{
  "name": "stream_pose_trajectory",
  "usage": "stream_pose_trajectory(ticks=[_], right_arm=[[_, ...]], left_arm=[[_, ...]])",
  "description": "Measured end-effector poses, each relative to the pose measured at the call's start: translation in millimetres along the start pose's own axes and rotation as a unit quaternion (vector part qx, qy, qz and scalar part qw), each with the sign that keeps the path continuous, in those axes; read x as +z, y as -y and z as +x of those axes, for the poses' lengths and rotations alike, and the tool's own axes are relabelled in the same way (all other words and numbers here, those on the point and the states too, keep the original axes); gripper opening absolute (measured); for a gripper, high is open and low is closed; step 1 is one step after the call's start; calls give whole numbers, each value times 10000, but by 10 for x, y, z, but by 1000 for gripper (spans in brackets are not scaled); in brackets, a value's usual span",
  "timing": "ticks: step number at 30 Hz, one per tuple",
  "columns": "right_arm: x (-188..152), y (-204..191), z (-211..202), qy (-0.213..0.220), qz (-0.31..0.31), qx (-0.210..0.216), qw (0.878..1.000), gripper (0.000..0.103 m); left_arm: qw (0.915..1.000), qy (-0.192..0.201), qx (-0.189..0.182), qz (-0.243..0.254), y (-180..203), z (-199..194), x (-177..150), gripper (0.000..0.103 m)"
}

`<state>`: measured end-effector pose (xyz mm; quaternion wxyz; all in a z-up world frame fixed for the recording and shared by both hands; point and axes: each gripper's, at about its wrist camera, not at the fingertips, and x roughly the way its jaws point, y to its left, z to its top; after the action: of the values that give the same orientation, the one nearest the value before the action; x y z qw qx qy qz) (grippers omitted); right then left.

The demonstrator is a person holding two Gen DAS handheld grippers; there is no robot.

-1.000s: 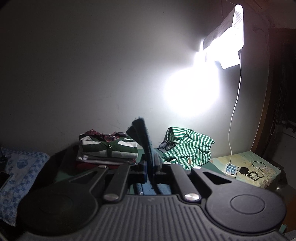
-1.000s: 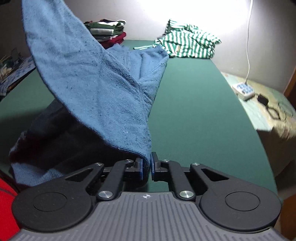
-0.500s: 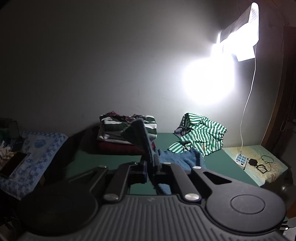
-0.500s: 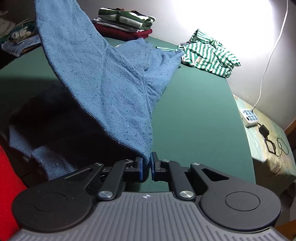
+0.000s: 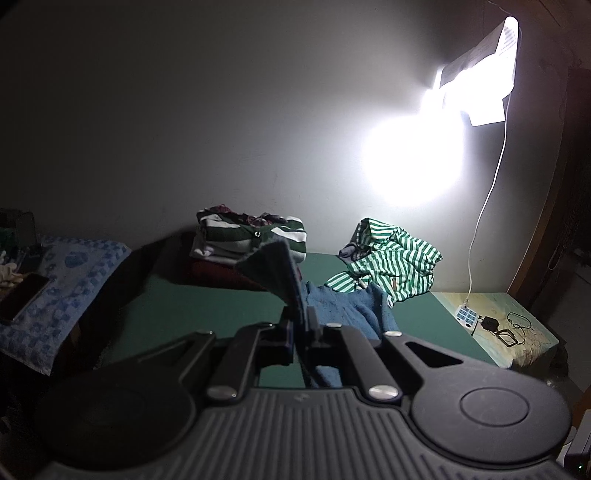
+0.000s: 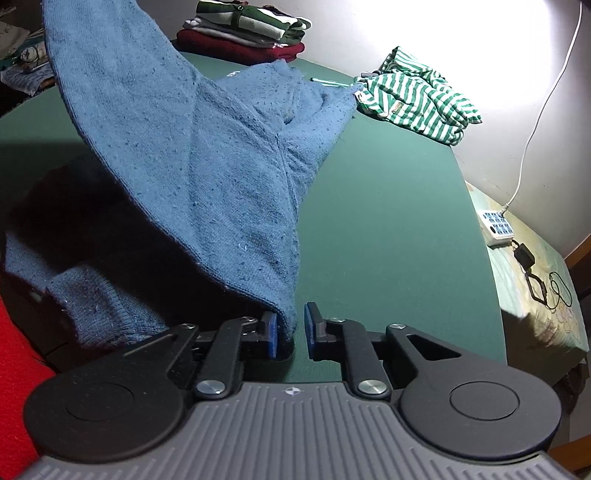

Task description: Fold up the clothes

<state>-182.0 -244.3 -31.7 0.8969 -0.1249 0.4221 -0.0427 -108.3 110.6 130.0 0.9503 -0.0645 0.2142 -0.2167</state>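
Observation:
A blue knit sweater [image 6: 221, 166] lies partly on the green table [image 6: 388, 221], with one side lifted in a sloping sheet toward the upper left. My left gripper [image 5: 298, 325] is shut on a raised corner of that sweater [image 5: 280, 273], which sticks up between its fingers. My right gripper [image 6: 290, 328] sits low over the table's near edge and its jaws are opening. A sweater corner hangs between them against the left pad [image 6: 272, 334], with a clear gap to the right pad.
A crumpled green-and-white striped garment [image 6: 417, 99] lies at the table's far right. A stack of folded clothes [image 6: 251, 29] stands at the far edge by the wall. A power strip [image 6: 496, 225] and cables rest on the bed to the right. Red fabric [image 6: 14, 369] is at the near left.
The right jaws have parted and no longer pinch the sweater corner. The left gripper has carried its corner sideways and slightly lower. The right view has rolled.

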Motion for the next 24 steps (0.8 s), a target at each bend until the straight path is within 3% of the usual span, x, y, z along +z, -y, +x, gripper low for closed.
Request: stream_pose_trajectory(ticks=[2, 4, 5, 12, 19, 24], right_arm=[[-1, 6, -5, -31, -20, 17, 10000, 14], [-1, 17, -15, -25, -12, 21, 10000, 25], [1, 24, -27, -3, 3, 31, 10000, 25], [27, 38, -125, 33, -131, 356, 9993, 23], [-20, 38, -85, -166, -326, 293, 9989, 19], [-10, 87, -88, -161, -247, 173, 9994, 8]], left_arm=[[10000, 8, 13, 12, -18, -34, 7, 2], [10000, 14, 86, 27, -43, -47, 6, 2], [9999, -1, 122, 7, -64, -46, 4, 2], [9995, -94, 290, -104, -202, -13, -30, 2], [9985, -349, 387, -161, -300, 72, -177, 2], [9986, -241, 68, -459, -360, -27, -151, 2]])
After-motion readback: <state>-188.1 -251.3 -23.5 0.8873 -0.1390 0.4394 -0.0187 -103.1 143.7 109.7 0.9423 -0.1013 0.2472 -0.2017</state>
